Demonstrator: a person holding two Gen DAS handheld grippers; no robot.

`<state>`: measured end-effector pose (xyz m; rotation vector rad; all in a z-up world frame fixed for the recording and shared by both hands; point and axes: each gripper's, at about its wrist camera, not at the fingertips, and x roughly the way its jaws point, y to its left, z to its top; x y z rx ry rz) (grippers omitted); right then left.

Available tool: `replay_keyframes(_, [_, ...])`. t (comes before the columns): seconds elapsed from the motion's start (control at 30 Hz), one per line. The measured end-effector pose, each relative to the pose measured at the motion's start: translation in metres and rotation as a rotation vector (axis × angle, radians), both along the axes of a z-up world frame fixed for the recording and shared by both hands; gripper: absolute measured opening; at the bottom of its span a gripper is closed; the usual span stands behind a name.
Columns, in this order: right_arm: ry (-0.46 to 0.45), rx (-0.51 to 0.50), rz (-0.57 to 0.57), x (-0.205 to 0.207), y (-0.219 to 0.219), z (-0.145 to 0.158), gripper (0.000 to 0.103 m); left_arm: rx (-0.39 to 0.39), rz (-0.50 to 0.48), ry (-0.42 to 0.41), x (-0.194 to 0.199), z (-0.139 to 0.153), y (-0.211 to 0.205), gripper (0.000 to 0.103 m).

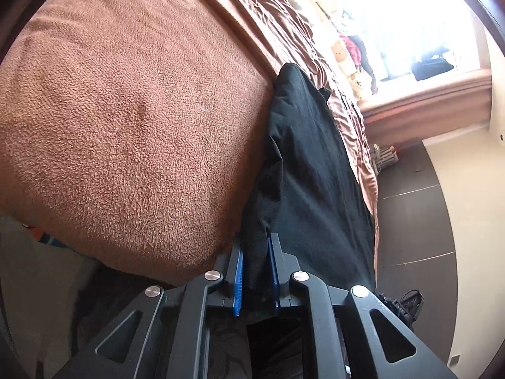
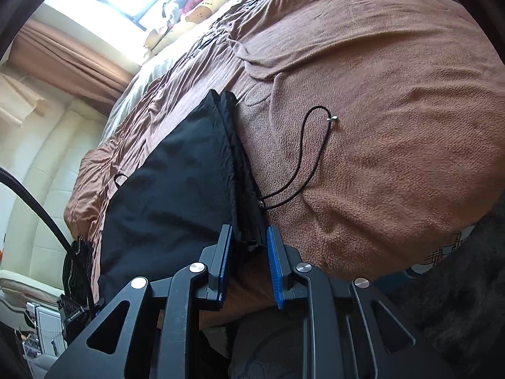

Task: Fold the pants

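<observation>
We see the black pants [image 1: 309,164] lying on the brown fleece blanket [image 1: 126,110] near the bed's edge. Our left gripper [image 1: 256,249] pinches a fold of their fabric; our right gripper [image 2: 250,237] clamps the waistband edge, drawstring [image 2: 303,158] trailing rightward over the blanket.

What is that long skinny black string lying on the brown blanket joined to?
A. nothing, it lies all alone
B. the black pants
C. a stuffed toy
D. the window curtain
B: in the right wrist view the drawstring with a small metal tip runs back across the brown blanket into the bunched edge of the black pants, just ahead of the right gripper.
</observation>
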<state>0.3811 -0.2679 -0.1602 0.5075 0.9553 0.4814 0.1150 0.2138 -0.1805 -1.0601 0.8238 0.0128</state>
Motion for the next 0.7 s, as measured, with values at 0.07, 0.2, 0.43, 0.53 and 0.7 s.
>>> replay_keyframes(0.07, [-0.025,-0.031,-0.016,-0.007,-0.004,0.008,0.019,0.007,0.008,-0.002,-0.006,0.001,0.000,0.014])
replay_keyframes(0.2, [-0.054,-0.084,-0.009,-0.022,0.001,0.024,0.019,0.041,0.018,0.002,-0.013,0.006,-0.002,0.014])
replay_keyframes(0.43, [-0.134,-0.157,0.073,-0.043,0.042,0.053,0.019,0.098,0.032,-0.004,-0.007,0.016,-0.010,0.014])
replay_keyframes(0.53, [-0.168,-0.191,0.115,-0.048,0.064,0.066,0.019,0.114,0.042,-0.012,-0.009,0.019,-0.011,0.014])
replay_keyframes(0.7, [-0.199,-0.204,0.183,-0.054,0.102,0.079,0.019,0.135,0.053,-0.014,-0.005,0.020,-0.015,0.014])
